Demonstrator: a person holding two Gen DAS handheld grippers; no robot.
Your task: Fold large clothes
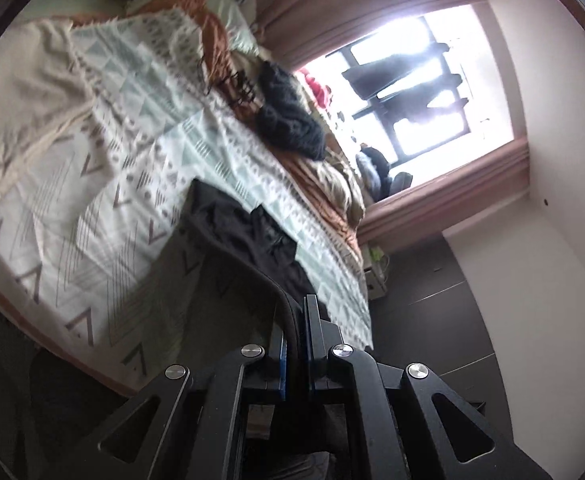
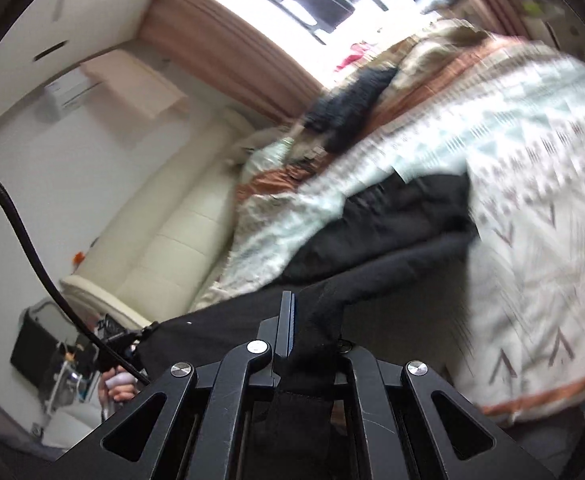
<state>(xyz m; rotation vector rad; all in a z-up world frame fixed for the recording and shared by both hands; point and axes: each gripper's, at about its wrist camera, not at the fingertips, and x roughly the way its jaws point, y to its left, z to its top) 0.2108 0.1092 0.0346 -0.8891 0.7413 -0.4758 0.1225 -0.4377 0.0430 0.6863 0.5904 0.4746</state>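
Observation:
A large black garment (image 1: pixel 248 236) hangs stretched over the patterned bed cover (image 1: pixel 104 184). My left gripper (image 1: pixel 297 320) is shut on the garment's dark edge, which runs up from between the fingers to the bed. In the right wrist view the same black garment (image 2: pixel 392 216) spreads across the bed, and my right gripper (image 2: pixel 304 320) is shut on a bunched fold of it. The other hand-held gripper (image 2: pixel 122 344) shows at lower left, holding the far end of the cloth. Both views are tilted and blurred.
A dark knit item (image 1: pixel 288 116) and an orange blanket (image 1: pixel 216 40) lie further up the bed. A bright window with pink curtains (image 1: pixel 412 80) is behind. A cream padded headboard (image 2: pixel 172 232) lines the wall. Dark floor (image 1: pixel 432 320) lies beside the bed.

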